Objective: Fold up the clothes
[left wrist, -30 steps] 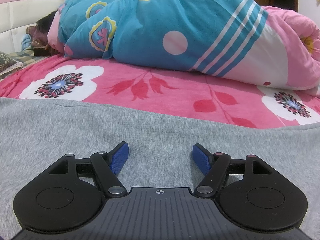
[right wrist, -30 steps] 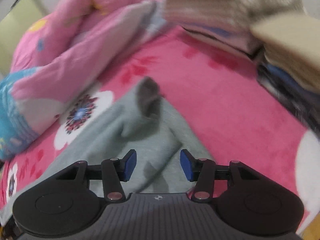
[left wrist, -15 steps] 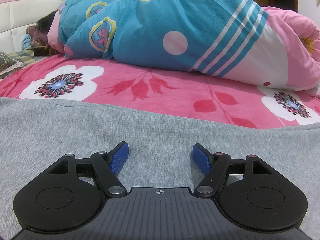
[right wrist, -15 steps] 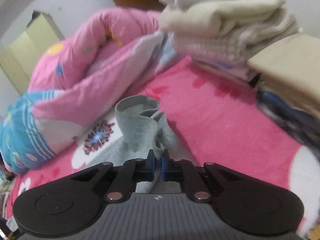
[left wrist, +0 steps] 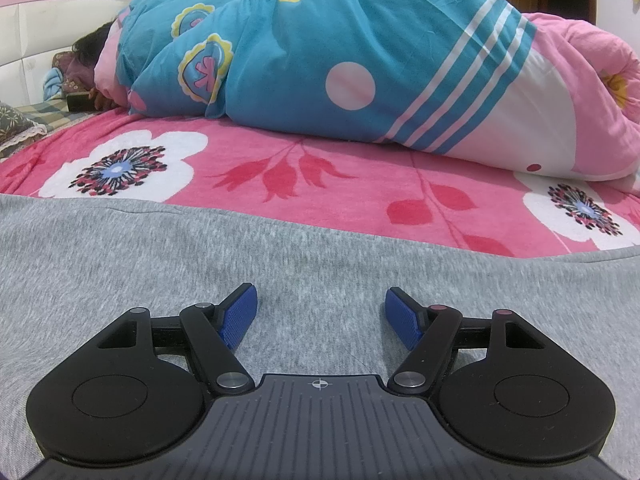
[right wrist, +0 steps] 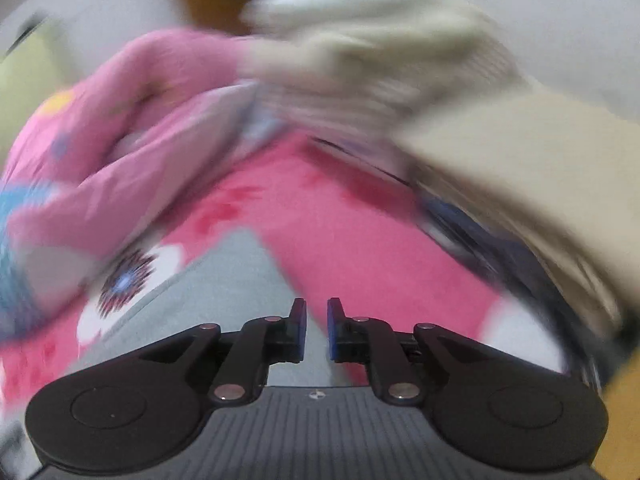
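A grey garment [left wrist: 160,256] lies spread flat on the pink flowered bedsheet [left wrist: 340,184]. My left gripper [left wrist: 321,308] rests low on the grey cloth, open wide, with nothing between its blue pads [left wrist: 238,320]. In the blurred right wrist view the grey garment [right wrist: 224,280] lies flat at the lower left, one edge running toward the fingers. My right gripper [right wrist: 316,320] hovers over that edge with a narrow gap between its jaws and no cloth in it.
A rolled blue and pink quilt [left wrist: 320,60] lies across the bed behind the garment, with a person's dark hair [left wrist: 90,40] showing at its left end. A stack of folded cream and white clothes [right wrist: 400,72] stands at the right, beside a beige pile [right wrist: 520,160].
The right gripper shut on a raised fold of the grey garment, then let it go; the cloth now lies flat and the jaws stand slightly apart. The left gripper has not moved.
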A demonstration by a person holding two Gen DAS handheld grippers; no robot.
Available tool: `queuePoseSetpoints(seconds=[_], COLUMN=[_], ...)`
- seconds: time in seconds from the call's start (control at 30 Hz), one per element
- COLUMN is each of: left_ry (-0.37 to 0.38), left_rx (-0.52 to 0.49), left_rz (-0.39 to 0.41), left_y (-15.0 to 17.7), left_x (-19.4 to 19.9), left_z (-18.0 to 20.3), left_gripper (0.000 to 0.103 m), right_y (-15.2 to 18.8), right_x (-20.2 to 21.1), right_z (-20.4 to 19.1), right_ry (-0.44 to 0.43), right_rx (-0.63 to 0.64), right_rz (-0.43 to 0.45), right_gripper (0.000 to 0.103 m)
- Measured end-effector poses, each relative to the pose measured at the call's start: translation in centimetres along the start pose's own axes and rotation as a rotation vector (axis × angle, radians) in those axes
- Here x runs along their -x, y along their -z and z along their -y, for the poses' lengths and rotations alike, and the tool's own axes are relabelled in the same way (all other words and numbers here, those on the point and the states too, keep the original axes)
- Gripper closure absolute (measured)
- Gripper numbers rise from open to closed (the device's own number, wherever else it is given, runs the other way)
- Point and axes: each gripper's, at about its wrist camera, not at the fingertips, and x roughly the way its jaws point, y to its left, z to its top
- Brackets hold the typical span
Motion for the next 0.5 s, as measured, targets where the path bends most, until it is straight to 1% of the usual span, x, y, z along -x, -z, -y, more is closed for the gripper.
queuePoseSetpoints(seconds=[0.03, 0.07, 0.1, 0.13, 0.17, 0.27, 0.5], left_ry=[0.000, 0.000, 0.000, 0.000, 0.000, 0.001, 0.005], left_rx=[0.000, 0.000, 0.000, 0.000, 0.000, 0.001, 0.003], left_rz=[0.000, 0.000, 0.000, -0.001, -0.001, 0.000, 0.000], left_y=[0.0, 0.0, 0.0, 0.0, 0.0, 0.0, 0.1], left_x=[0.0, 0.0, 0.0, 0.0, 0.0, 0.0, 0.0], left_z=[0.0, 0.0, 0.0, 0.0, 0.0, 0.0, 0.0], left_gripper=[0.031, 0.031, 0.031, 0.031, 0.031, 0.031, 0.031], right_y=[-0.6, -1.3, -1.7, -1.5, -1.3, 0.0, 1.9], right_x=[-0.5, -1.0, -1.9, -2.8, -3.7, -6.6, -12.4], right_z=[-1.9, -3.8, -6.4, -9.0, -11.7, -17.8, -24.0], right_ry=[-0.033, -0.067, -0.122, -0.164, -0.206, -0.327, -0.500], right_rx=[0.090, 0.181, 0.287, 0.400, 0.512, 0.805, 1.059], right_rz=[-0.012, -0.025, -0.066, -0.078, -0.089, -0.077, -0.205], right_gripper=[0.086, 0.080, 0.076, 0.072, 0.072, 0.072, 0.072])
